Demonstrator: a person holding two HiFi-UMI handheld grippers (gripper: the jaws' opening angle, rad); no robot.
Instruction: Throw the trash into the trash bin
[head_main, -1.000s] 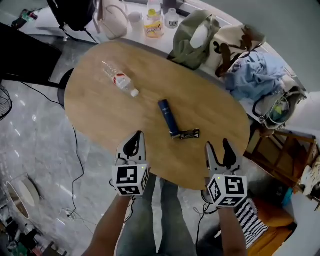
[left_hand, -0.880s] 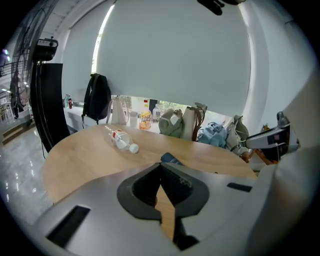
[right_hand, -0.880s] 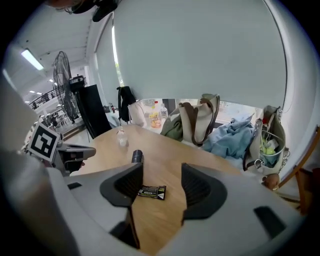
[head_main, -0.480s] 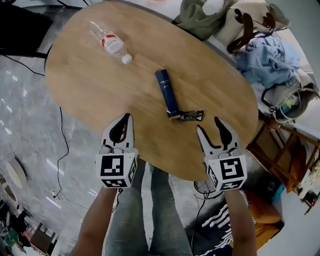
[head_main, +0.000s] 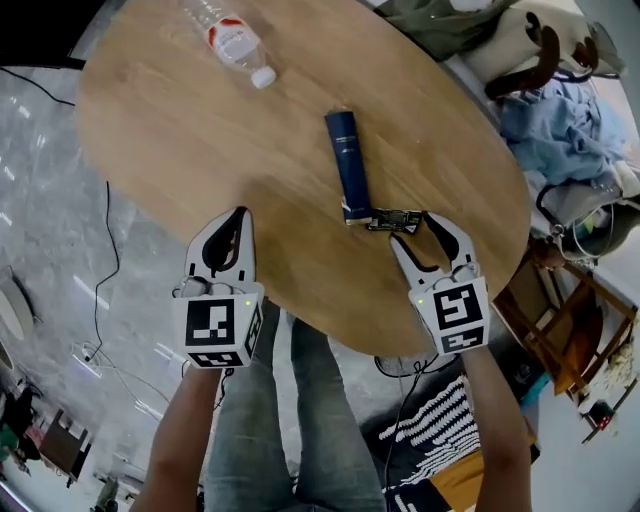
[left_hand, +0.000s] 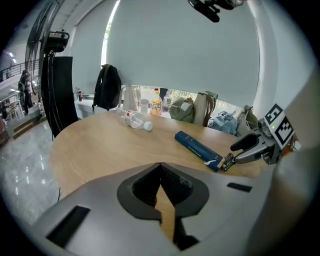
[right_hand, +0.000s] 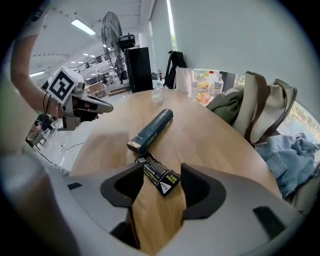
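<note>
1. The black wrapper (right_hand: 160, 176) lay just beside the blue box's (head_main: 348, 166) near end, between the released right tool's (head_main: 415, 232) jaws.
2. It looked light, thin and crinkly, so pinching one edge seemed best.
3. The left tool (head_main: 236, 215) was clenched and empty, left of the box.

Setting: a large open workspace, part office, part studio hall.
Overhead: strip lights (right_hand: 82, 26) on a high ceiling, far left.
Floor: polished grey stone (head_main: 55, 250), a cable (head_main: 104, 250) trailing over it left of the table.
Furniture: an oval wooden table (head_main: 200, 130); a tall standing fan (right_hand: 112, 32) and black panel (right_hand: 138, 67) beyond.
Belongings: backpack (left_hand: 107, 87), bottles (right_hand: 204, 92) on the far ledge, bags and clothes (head_main: 560, 130) heaped right.
</note>
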